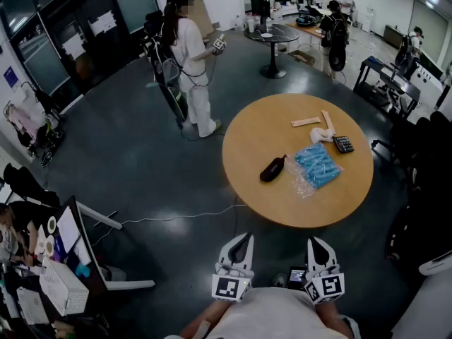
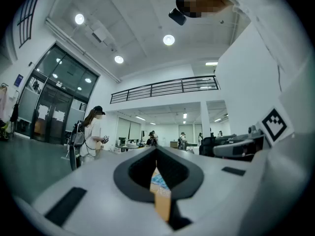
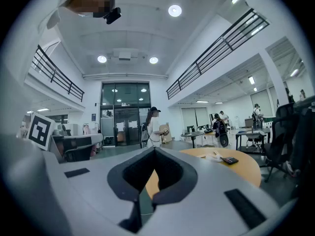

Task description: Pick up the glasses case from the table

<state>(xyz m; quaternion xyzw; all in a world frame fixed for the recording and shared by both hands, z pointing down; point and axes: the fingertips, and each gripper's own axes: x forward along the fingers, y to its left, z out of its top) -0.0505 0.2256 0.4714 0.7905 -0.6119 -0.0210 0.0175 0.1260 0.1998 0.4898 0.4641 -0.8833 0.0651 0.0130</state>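
While both claws are held level near the person's body, short of the table's near edge, the pick-up is not yet begun. The left claw (image 1: 244, 239) is closed on nothing, its jaws meeting at the tips, and the right claw (image 1: 313, 240) looks the same, closed and empty.

The black glasses case (image 1: 272, 169) lies slantwise on the round wooden table (image 1: 261, 129), toward its left side, well apart from both claws.

Several things could likely go wrong from here:
- A claw that reaches the case without opening first would only shove it across the smooth wood.
- The case looks rounded and sleek, so a pinch near one end might squirt it out.
- A blue packet in crinkled clear plastic (image 1: 316, 167) lies just beside the case on its right, and wide jaws could snag that wrap and drag it along.
- A thin cable (image 1: 176, 217) trails over the floor toward the table's foot and could catch a shoe on the way in.

Farther back on the table sit a calculator (image 1: 343, 144) and some pale strips (image 1: 305, 122).

The room is a large hall with a dark glossy floor (image 1: 134, 147), glass doors, a railed upper gallery, other tables and chairs. A person in white (image 1: 191, 55) stands beyond the table, and others are farther off.
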